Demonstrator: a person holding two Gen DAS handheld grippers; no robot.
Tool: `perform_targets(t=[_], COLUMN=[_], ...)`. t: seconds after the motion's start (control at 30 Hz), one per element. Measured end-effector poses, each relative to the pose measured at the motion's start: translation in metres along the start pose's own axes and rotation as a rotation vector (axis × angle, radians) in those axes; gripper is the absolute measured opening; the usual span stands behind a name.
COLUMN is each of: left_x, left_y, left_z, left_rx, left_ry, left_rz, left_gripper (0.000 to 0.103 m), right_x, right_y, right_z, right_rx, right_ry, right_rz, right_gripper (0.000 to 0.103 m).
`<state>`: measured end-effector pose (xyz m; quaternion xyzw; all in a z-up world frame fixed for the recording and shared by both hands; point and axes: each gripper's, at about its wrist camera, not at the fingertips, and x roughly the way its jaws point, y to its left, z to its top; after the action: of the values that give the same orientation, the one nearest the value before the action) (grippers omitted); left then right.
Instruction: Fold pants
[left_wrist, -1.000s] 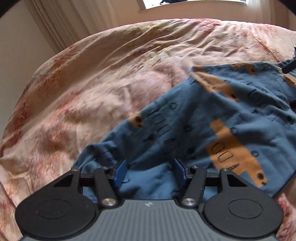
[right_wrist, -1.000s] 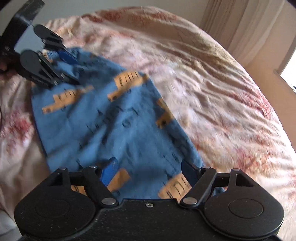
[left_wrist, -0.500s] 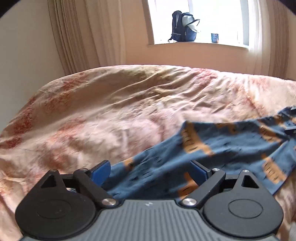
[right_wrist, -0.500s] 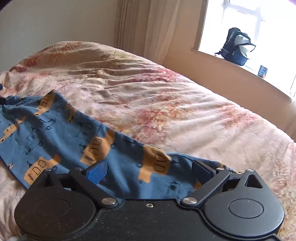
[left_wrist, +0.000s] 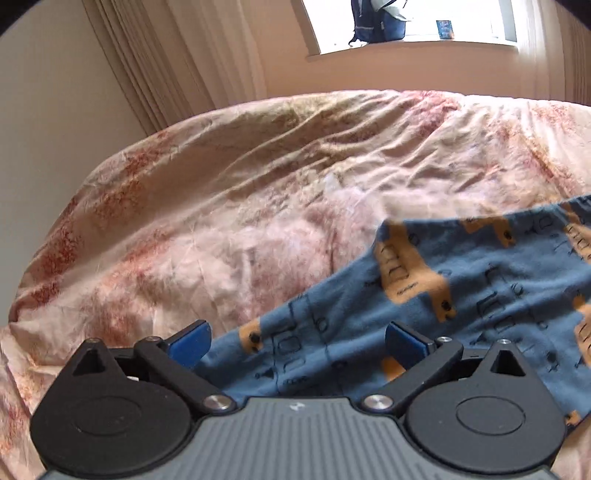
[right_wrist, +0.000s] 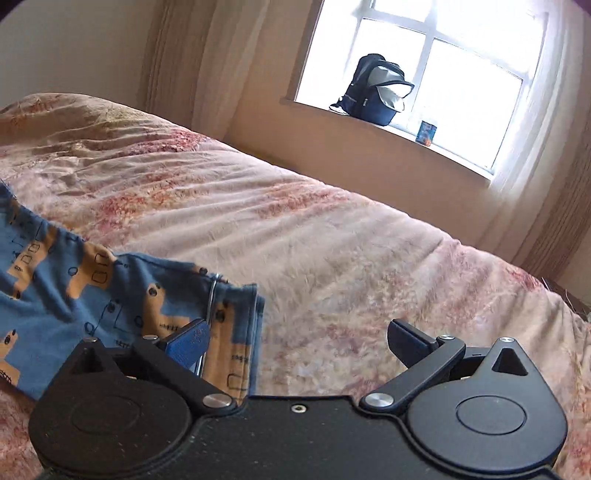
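Note:
Blue pants with orange vehicle prints (left_wrist: 480, 295) lie flat on the bed. In the left wrist view they spread from between my fingers out to the right. My left gripper (left_wrist: 295, 341) is open, jaws wide, just above one end of the pants and holding nothing. In the right wrist view the pants (right_wrist: 74, 295) lie at the lower left, their hemmed end by my left finger. My right gripper (right_wrist: 297, 341) is open and empty, mostly over bare bedspread beside that end.
A wrinkled pink and cream floral bedspread (left_wrist: 221, 221) covers the bed. A dark backpack (right_wrist: 373, 92) and a small box (right_wrist: 426, 133) sit on the window sill behind the bed. Curtains (left_wrist: 166, 66) hang at the wall.
Both grippers opened wider, let go of the pants and pulled back from them. The cameras tilted up, so the window and wall came into view. The pants stay on the bed.

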<state>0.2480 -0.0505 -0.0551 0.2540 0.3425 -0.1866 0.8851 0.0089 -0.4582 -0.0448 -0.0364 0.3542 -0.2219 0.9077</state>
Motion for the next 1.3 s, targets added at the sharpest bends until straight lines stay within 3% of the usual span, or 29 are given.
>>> perform_targets(t=[0.17, 0.23, 0.33, 0.43, 0.53, 0.63, 0.77, 0.87, 1.03, 1.13, 1.2, 1.3], left_x=[-0.019, -0.024, -0.021, -0.009, 0.008, 0.030, 0.059, 0.070, 0.065, 0.053, 0.046, 0.037], left_y=[-0.069, -0.106, -0.158, -0.213, -0.264, -0.313, -0.349, -0.350, -0.328, -0.317, -0.318, -0.322], left_z=[0.066, 0.089, 0.114, 0.133, 0.148, 0.153, 0.157, 0.156, 0.164, 0.179, 0.187, 0.199], left_rx=[0.106, 0.113, 0.111, 0.132, 0.190, 0.315, 0.399, 0.401, 0.306, 0.230, 0.220, 0.160], left_ry=[-0.104, -0.131, -0.152, -0.161, -0.139, -0.118, -0.077, -0.071, -0.028, 0.023, 0.080, 0.172], left_rz=[-0.110, -0.207, -0.365, -0.473, -0.578, -0.625, -0.596, -0.623, -0.662, -0.701, -0.694, -0.769], left_gripper=[0.103, 0.103, 0.103, 0.103, 0.103, 0.103, 0.103, 0.103, 0.102, 0.092, 0.084, 0.074], right_x=[-0.019, -0.037, -0.070, -0.093, -0.100, -0.078, -0.043, -0.023, -0.013, -0.012, -0.012, -0.013], right_y=[-0.032, -0.042, -0.062, -0.063, -0.050, -0.040, -0.038, -0.030, -0.034, -0.039, -0.041, -0.042], right_z=[0.086, 0.116, 0.133, 0.095, 0.035, -0.007, -0.030, -0.051, -0.061, -0.065, -0.067, -0.067], right_rx=[-0.038, -0.016, 0.229, 0.469, 0.588, 0.649, 0.691, 0.666, 0.737, 0.791, 0.831, 0.851], right_ry=[-0.084, -0.166, -0.233, -0.202, -0.109, 0.059, 0.233, 0.310, 0.287, 0.283, 0.285, 0.288], right_rz=[0.154, 0.162, 0.192, 0.239, 0.265, 0.278, 0.272, 0.282, 0.320, 0.329, 0.342, 0.344], right_gripper=[0.102, 0.102, 0.102, 0.102, 0.102, 0.087, 0.065, 0.052, 0.049, 0.044, 0.033, 0.022])
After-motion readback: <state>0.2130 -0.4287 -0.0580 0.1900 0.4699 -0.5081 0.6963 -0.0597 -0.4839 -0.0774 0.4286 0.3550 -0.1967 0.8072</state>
